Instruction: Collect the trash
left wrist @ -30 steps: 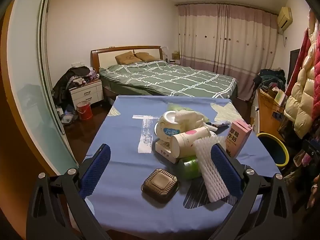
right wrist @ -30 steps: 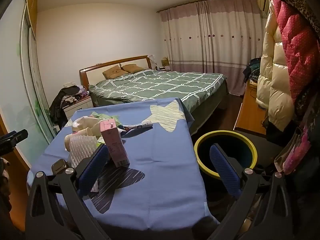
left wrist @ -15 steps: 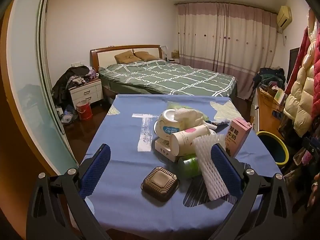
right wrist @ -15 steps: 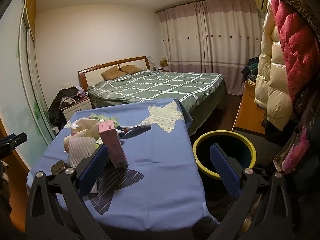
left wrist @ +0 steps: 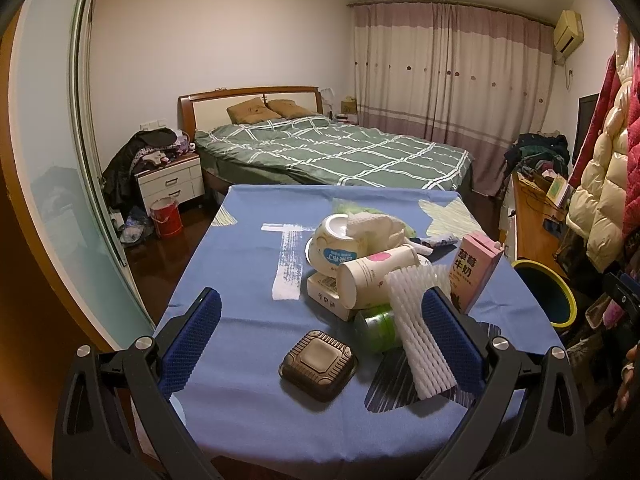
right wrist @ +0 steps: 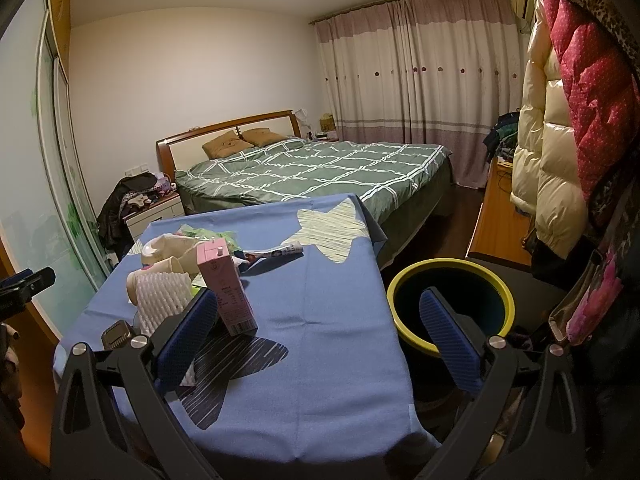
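We hold our left gripper [left wrist: 320, 338] low over the near edge of the table [left wrist: 240, 264], its jaws spread wide with nothing between them; the right gripper [right wrist: 320, 338] hangs likewise at the table's near right corner, jaws wide apart and empty. Nearest to us on the blue cloth lies a dark brown plastic lid [left wrist: 319, 365], flat and apart from the rest. Just past it a white foam fruit net [left wrist: 416, 332] leans across a green bottle [left wrist: 376, 328] lying on its side. Behind these a paper cup [left wrist: 376, 276] lies tipped over on a small white box [left wrist: 326, 298], with a pink milk carton [left wrist: 474, 270] standing upright to the right. Farther back an overturned white paper bowl [left wrist: 334, 242] touches crumpled tissue [left wrist: 374, 226], and green wrapping [left wrist: 352, 208] shows beyond them. A printed wrapper [right wrist: 276, 254] lies alone toward the table's middle. On the floor just beside the table's right edge stands the yellow-rimmed trash bin [right wrist: 450, 276]. Beyond the table stretches the green checked bed [left wrist: 332, 152].
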The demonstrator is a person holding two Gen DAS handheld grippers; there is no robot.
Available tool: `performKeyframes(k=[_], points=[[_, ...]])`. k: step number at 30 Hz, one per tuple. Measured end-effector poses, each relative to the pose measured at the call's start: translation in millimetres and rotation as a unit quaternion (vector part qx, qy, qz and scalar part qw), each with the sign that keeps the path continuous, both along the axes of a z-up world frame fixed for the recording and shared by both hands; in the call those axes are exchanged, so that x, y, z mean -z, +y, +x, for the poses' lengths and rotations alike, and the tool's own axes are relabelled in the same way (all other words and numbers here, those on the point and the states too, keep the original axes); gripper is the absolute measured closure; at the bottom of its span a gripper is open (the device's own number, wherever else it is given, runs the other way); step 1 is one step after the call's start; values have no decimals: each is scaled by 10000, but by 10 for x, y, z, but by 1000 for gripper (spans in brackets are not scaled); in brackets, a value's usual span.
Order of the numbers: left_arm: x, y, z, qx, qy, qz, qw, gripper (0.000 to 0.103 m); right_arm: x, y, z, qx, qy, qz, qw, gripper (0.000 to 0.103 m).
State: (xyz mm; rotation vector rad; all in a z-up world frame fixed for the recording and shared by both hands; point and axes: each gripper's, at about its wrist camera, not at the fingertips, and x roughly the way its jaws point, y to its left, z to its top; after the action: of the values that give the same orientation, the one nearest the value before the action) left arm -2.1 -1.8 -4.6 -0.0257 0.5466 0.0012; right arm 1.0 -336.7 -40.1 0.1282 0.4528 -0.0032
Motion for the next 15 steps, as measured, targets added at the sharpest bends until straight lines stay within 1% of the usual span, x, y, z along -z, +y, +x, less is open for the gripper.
performKeyframes(k=[15], points=[[14,-40,45,99,85,-58,9999,4,28,-5,58,-1,99,22,9999,6]])
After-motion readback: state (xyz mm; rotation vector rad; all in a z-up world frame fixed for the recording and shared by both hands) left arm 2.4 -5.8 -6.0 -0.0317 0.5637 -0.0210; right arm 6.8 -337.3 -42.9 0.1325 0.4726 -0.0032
